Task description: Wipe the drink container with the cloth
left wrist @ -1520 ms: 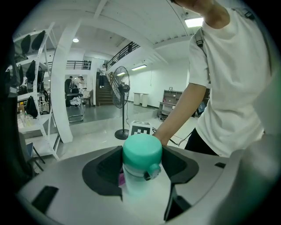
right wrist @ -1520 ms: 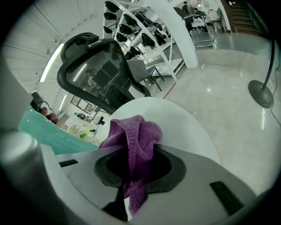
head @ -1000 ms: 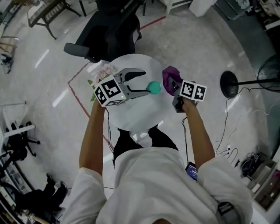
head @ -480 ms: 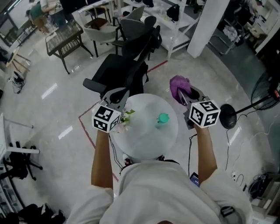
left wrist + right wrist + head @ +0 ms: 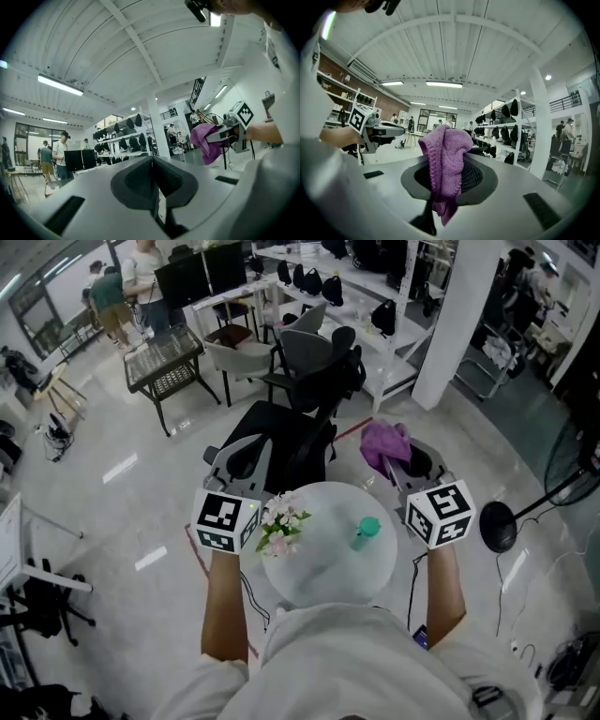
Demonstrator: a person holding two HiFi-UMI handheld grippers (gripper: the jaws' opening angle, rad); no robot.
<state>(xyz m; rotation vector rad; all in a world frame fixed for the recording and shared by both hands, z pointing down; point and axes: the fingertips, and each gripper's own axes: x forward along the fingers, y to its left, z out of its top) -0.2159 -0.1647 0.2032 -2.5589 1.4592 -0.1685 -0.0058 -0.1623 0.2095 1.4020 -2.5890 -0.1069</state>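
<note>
The drink container [image 5: 364, 532], a clear bottle with a teal cap, stands on the right part of the round white table [image 5: 323, 568]. Neither gripper touches it. My left gripper [image 5: 242, 454] is raised left of the table, jaws shut with nothing between them; in the left gripper view [image 5: 152, 161] its pads meet. My right gripper [image 5: 398, 457] is raised at the right and shut on a purple cloth [image 5: 384, 443], which drapes over its jaws [image 5: 444, 174]. The cloth [image 5: 206, 140] also shows in the left gripper view. Both grippers point out into the room, away from the table.
A bunch of pale flowers [image 5: 281, 521] sits on the table's left side. A black office chair [image 5: 291, 427] stands just beyond the table. A round fan base [image 5: 497, 526] is on the floor at right. Desks, shelves and people are farther back.
Both grippers have risen from around the bottle and now point out into the room. The left jaws, open a second ago, have shut. The head view has tilted up.
</note>
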